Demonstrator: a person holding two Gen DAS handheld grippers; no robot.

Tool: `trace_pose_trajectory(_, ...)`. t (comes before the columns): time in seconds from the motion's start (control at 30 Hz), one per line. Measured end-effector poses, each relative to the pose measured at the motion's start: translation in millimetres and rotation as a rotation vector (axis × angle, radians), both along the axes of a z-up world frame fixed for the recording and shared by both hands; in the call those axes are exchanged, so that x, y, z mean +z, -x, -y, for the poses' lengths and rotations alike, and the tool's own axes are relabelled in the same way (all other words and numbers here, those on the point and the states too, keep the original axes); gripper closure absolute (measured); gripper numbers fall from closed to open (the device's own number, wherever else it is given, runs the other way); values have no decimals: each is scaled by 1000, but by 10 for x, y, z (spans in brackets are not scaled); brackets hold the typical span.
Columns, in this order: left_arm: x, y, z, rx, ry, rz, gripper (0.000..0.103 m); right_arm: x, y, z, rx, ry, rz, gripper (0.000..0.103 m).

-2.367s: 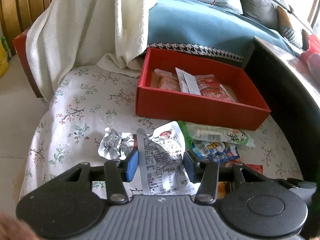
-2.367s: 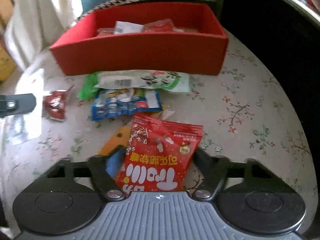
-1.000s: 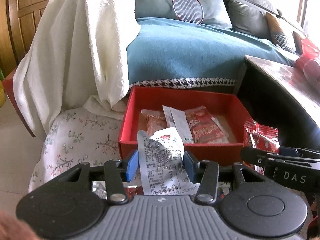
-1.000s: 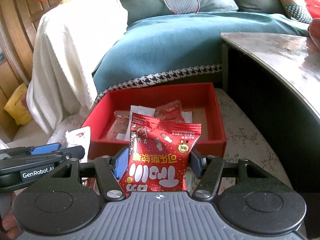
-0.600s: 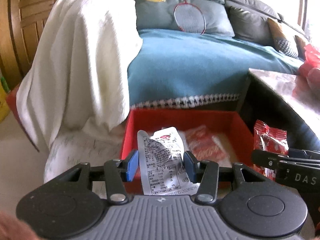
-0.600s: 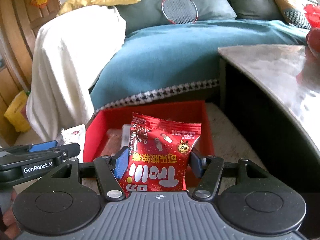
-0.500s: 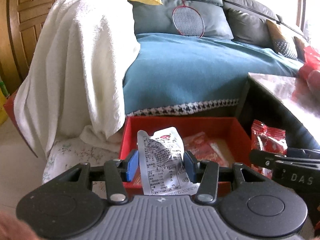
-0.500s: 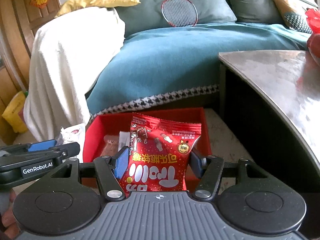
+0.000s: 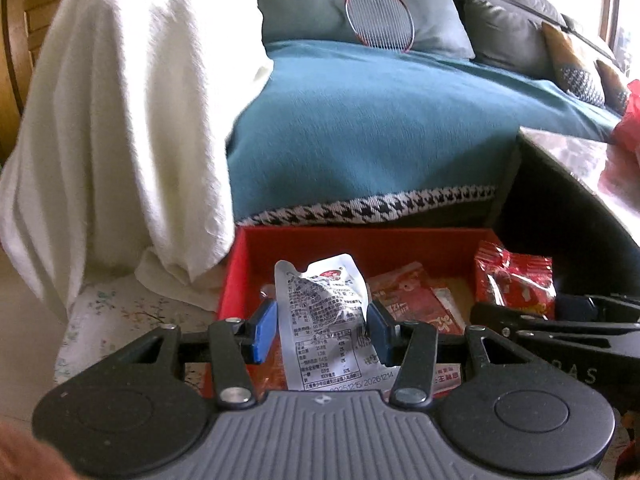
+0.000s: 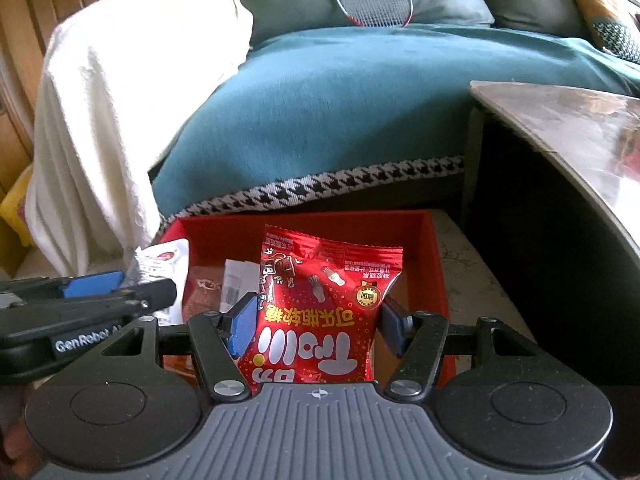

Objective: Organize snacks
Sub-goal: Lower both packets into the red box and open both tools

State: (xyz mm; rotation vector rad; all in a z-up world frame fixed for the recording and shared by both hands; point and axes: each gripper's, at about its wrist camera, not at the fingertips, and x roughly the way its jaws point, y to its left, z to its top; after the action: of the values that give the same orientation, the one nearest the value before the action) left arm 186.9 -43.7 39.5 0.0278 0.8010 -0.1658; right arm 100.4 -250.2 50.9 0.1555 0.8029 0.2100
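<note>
The red candy bag (image 10: 320, 312) and silver packet (image 9: 324, 320) hide much of the red box (image 9: 360, 240) floor

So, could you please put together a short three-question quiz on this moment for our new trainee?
1. True or false: the left tool is holding the red gummy packet.
2. Multiple choice: the snacks already sorted lie in A) a red box, B) a wicker basket, C) a glass bowl.
3. Fill in: leaning on the sofa cushions behind the box is a badminton ____.

Key:
1. False. The left tool grips the white packet; the right tool grips the red gummy packet.
2. A.
3. racket.
</note>
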Motion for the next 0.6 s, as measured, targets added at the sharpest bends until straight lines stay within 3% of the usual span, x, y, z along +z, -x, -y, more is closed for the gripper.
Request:
trace_pose_trajectory(0.27,-215,-181,73,-30,-17,-56,61,-132,-192,2,-5,10,-22,33)
trace_pose_trajectory(0.6,-153,-107,3,10,-57,-55,61,-167,-197,-63,28,10,-39,36)
